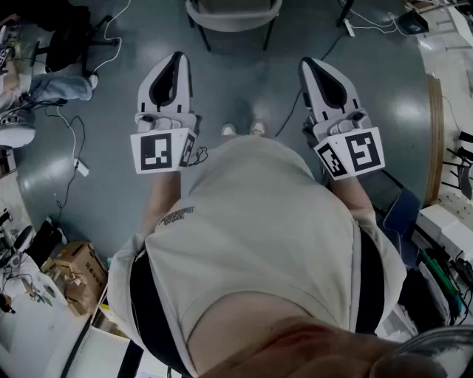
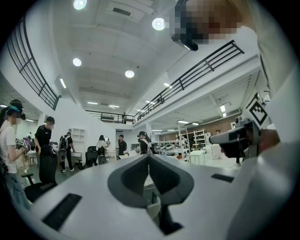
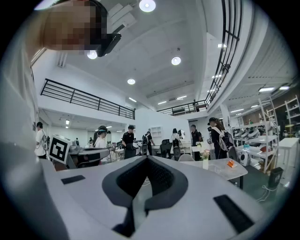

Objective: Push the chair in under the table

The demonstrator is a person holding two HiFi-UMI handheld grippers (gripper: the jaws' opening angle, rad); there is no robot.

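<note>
A grey chair (image 1: 233, 15) with black legs stands on the floor ahead of me, at the top middle of the head view. My left gripper (image 1: 177, 57) and right gripper (image 1: 309, 65) are held level side by side, pointing toward it and well apart from it. Both are shut with nothing between the jaws. In the left gripper view the closed tips (image 2: 149, 157) face an open hall. In the right gripper view the closed tips (image 3: 147, 159) point past a white round table (image 3: 220, 168) carrying a small vase, with a grey chair back (image 3: 186, 158) beside it.
Cables (image 1: 70, 133) trail over the grey floor at left, near a seated person's legs (image 1: 41, 88). A cardboard box (image 1: 74, 266) and cluttered benches (image 1: 447, 221) flank me. Several people (image 2: 47, 145) stand among desks and office chairs farther off.
</note>
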